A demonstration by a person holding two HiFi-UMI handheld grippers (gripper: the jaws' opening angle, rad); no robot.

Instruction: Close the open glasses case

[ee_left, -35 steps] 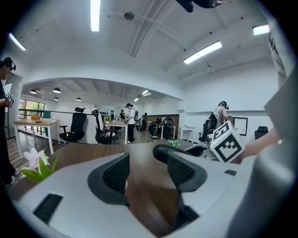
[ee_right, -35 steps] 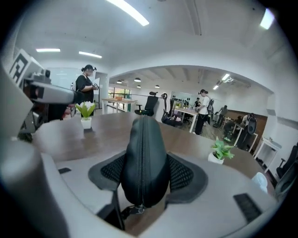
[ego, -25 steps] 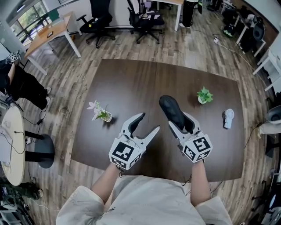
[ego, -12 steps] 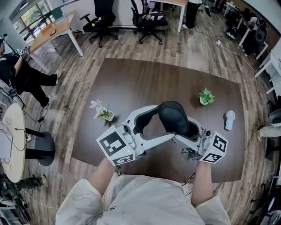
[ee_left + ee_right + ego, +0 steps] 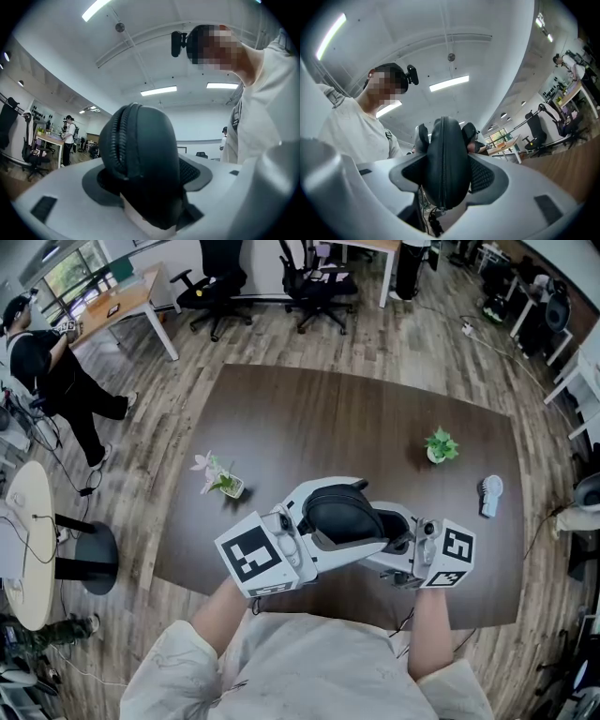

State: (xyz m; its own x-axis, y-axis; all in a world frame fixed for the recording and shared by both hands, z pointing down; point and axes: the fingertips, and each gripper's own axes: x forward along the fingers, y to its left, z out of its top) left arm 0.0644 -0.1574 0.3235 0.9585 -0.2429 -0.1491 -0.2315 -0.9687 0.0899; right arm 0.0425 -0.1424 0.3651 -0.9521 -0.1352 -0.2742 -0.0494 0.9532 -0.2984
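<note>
Glasses case point(image 5: 342, 512) now up off the table point(image 5: 281, 418)

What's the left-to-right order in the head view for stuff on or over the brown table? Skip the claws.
small flowering plant → glasses case → green potted plant → small white gadget

Glasses case point(image 5: 342, 514) is above the table's point(image 5: 309, 418) near edge. On the table: flower pot point(image 5: 223, 484) left, potted plant point(image 5: 438, 446) far right, small device point(image 5: 488, 495) beyond it rightward.
</note>
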